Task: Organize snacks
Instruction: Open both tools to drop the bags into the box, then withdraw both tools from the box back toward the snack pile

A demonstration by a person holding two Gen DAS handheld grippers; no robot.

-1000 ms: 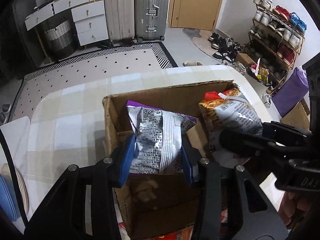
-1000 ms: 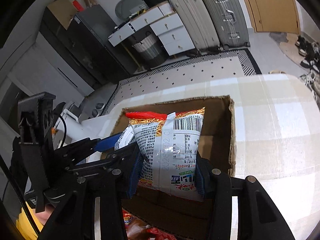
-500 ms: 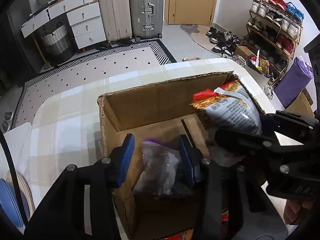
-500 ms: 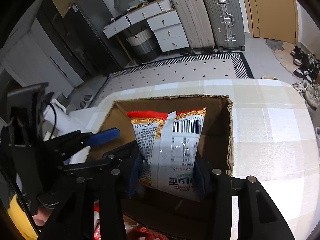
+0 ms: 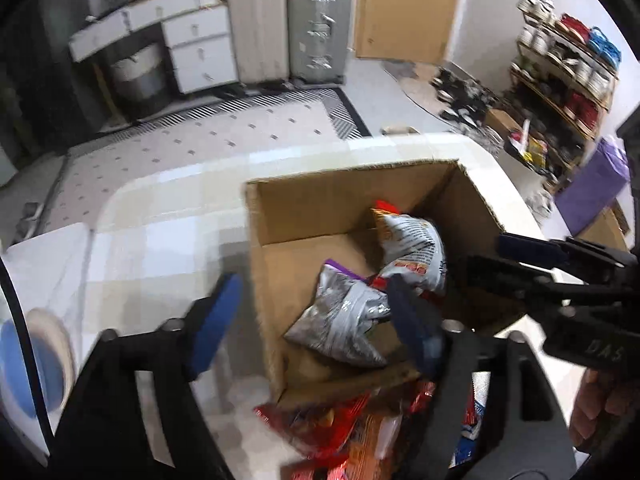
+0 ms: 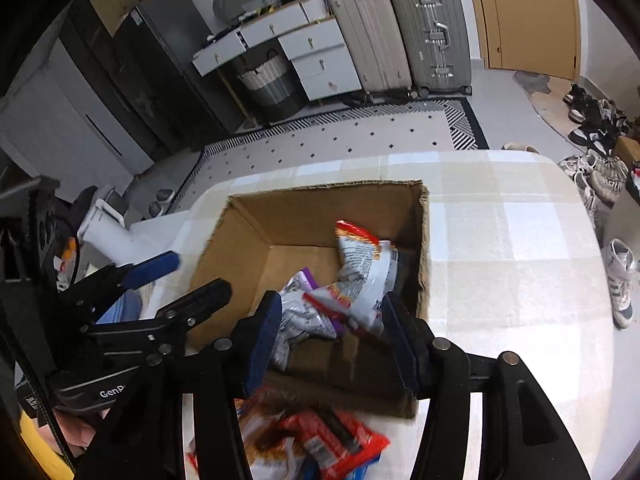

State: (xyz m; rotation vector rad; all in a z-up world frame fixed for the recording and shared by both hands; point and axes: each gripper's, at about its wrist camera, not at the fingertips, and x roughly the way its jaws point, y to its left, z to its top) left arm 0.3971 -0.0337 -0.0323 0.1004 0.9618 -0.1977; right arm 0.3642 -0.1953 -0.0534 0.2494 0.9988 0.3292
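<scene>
An open cardboard box (image 5: 352, 176) (image 6: 320, 192) stands on the checked table. Inside it lie a silver bag with a purple edge (image 5: 340, 320) (image 6: 296, 312) and, leaning on it, a white and orange bag (image 5: 412, 248) (image 6: 364, 268). My left gripper (image 5: 314, 324) (image 6: 188, 280) hovers over the box's left wall, its jaws opening wide with nothing gripped. Over the box's near side, my right gripper (image 6: 332, 340) (image 5: 500, 258) is also opening; both bags show below its blue pads, free of them.
A heap of red and orange snack packets (image 5: 352, 432) (image 6: 316, 440) lies on the table in front of the box. Bare checked tablecloth (image 6: 512, 280) extends to the right. On the floor beyond are suitcases (image 6: 400, 32), drawers and a shoe rack (image 5: 568, 72).
Both bags have left the grippers and dropped into the box, the silver one first. Both pairs of jaws have spread, the left far wider, and both grippers have drawn back and up.
</scene>
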